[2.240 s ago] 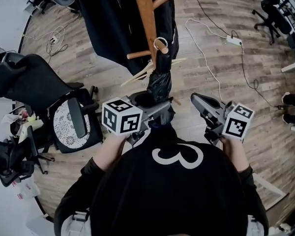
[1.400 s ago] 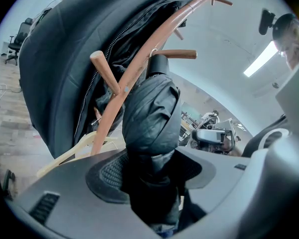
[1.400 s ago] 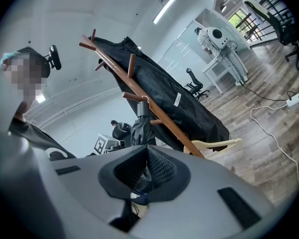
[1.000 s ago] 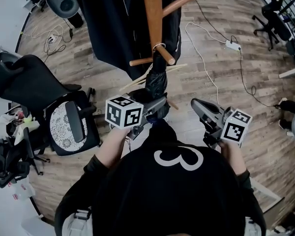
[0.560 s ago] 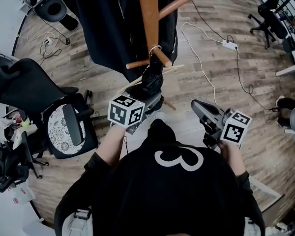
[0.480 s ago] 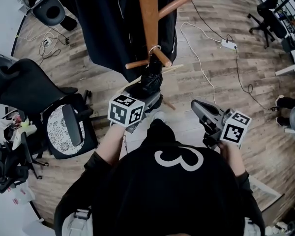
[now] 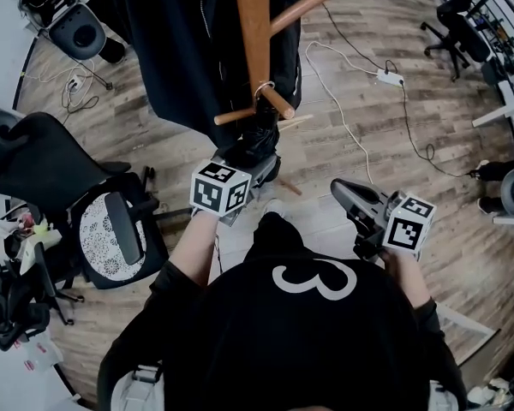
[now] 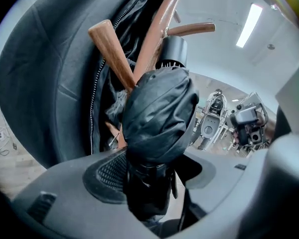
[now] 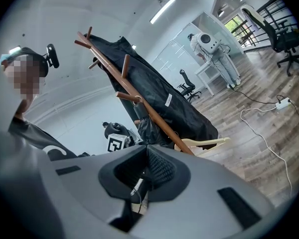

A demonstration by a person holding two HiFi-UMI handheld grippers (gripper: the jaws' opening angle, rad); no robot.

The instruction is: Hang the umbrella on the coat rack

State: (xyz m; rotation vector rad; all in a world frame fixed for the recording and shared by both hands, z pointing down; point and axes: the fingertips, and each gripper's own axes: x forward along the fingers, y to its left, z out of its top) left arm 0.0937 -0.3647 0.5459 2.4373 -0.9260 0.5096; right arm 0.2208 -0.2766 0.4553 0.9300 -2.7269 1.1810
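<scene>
The folded black umbrella hangs below the wooden coat rack, its wrist loop around a lower peg. My left gripper is shut on the umbrella's body just under that peg. In the left gripper view the bundled canopy fills the space between the jaws of the left gripper, with the black handle and a peg above it. My right gripper is apart, to the right, shut with nothing in it; in its own view the pads of the right gripper meet.
A black coat hangs on the rack, right behind the umbrella. A pale wooden hanger pokes out under it. A black office chair stands at the left. A white cable and power strip lie on the wooden floor at the right.
My left gripper, with the umbrella in it, has shifted closer in under the rack's peg and rolled a little. The loop stays on the peg. The right gripper has kept still.
</scene>
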